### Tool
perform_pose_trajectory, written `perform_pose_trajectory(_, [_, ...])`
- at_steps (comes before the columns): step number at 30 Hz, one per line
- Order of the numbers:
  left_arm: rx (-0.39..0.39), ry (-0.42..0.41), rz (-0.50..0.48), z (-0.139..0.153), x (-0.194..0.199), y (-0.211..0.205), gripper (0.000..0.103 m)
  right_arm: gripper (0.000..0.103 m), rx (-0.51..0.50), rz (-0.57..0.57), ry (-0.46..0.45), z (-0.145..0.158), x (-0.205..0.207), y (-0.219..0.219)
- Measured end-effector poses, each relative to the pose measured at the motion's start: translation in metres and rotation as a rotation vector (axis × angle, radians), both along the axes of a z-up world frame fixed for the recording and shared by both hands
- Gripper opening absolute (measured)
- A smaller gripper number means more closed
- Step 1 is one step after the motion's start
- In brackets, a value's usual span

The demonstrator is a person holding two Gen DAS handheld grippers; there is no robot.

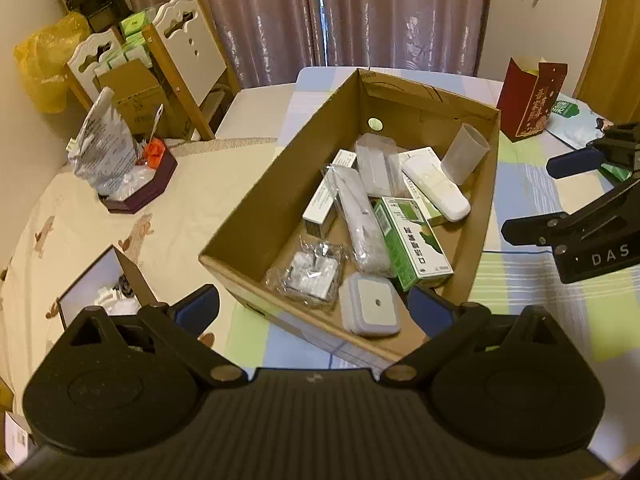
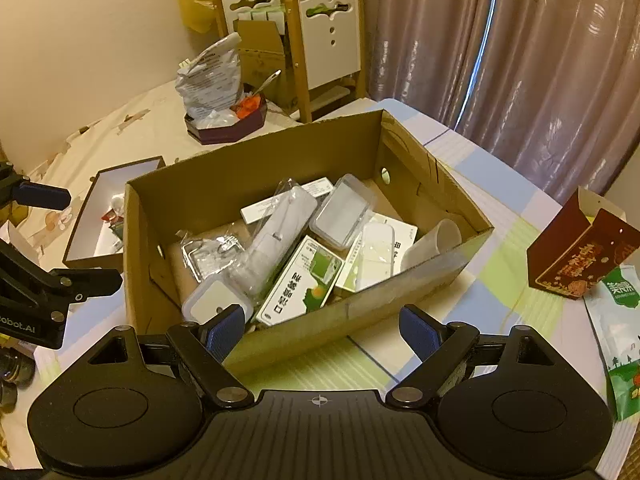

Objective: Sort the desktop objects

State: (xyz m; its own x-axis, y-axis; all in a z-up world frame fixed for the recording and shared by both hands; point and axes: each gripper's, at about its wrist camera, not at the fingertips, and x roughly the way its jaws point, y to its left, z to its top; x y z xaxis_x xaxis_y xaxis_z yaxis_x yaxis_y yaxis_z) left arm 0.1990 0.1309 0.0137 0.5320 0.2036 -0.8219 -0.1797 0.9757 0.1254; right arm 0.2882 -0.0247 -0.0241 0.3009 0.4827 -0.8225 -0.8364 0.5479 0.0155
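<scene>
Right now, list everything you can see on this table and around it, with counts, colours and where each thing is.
Open brown cardboard box: one, table centre, holding the items below.
Green-and-white medicine carton: one, near front wall.
Square grey-white lidded plastic container: one, front corner.
Translucent plastic cup: one, on its side, right end.
White remote control: one, beside cup.
Dark red paper gift bag: one, right of box.
Purple octagonal tray: one, behind box, holding clutter.
White wooden chairs: two, by curtain.
Left hand-held gripper: one, black, blue pads, open.
Right hand-held gripper: one, same, open.
</scene>
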Motion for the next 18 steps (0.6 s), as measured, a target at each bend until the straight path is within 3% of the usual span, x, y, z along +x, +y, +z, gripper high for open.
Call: perform_pose_trajectory(18, [0.033, -0.044, 0.067, 0.009, -0.029, -0.046, 0.1, 0.087, 0.053, 0.025, 0.016, 0.013, -0.01, -0.048])
